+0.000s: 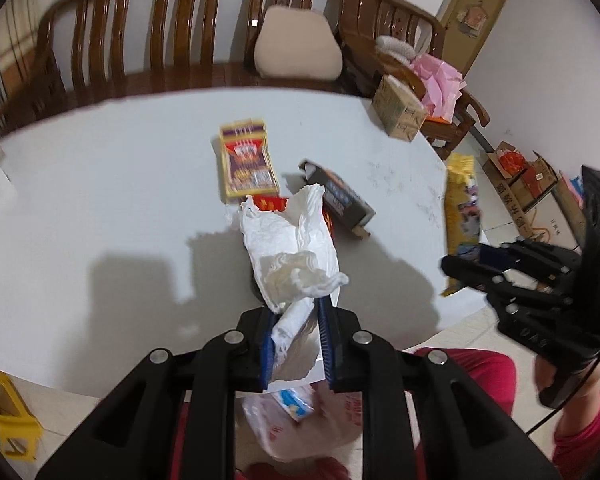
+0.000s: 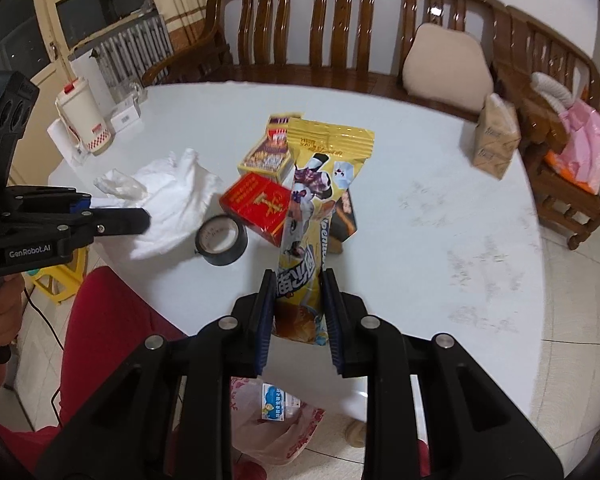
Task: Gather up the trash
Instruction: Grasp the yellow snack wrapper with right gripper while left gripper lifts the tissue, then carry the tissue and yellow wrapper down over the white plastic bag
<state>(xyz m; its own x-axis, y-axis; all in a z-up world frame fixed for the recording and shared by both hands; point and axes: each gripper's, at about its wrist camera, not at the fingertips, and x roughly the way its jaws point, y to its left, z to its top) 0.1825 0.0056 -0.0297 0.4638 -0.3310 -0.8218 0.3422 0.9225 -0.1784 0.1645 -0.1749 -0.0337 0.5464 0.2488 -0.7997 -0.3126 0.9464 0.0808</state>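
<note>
Tissue [image 1: 296, 248], crumpled white, is pinched in my left gripper [image 1: 296, 344], lower end between the blue pads, rest flopping fwd over the table [image 1: 100, 168]. Right gripper [image 2: 298, 316] is clamped on the bottom of a yellow snack wrapper [image 2: 316, 200], which stands up out of the jaws and leans over the clutter. Both pieces held above the table's near edge, prob. so they can go straight down into the plastic bag [image 2: 276, 428] on the floor below, mouth open, a small blue packet already inside it.

Left on the table, center: red box [image 2: 256, 206], yellow-purple box [image 2: 266, 154], dark carton [image 1: 340, 196] w/ open flap, black tape roll [image 2: 221, 240]. Can't say which of those count as trash.

Room: near edge is close under both grippers, my red-clad legs either side of the bag, so the drop lane is narrow; I'd lower one at a time. Right half of the table is bare, free to swing across. Brown box [image 2: 494, 138] sits at the far right rim, mug [image 2: 86, 114] far left, both well apart from my path.
</note>
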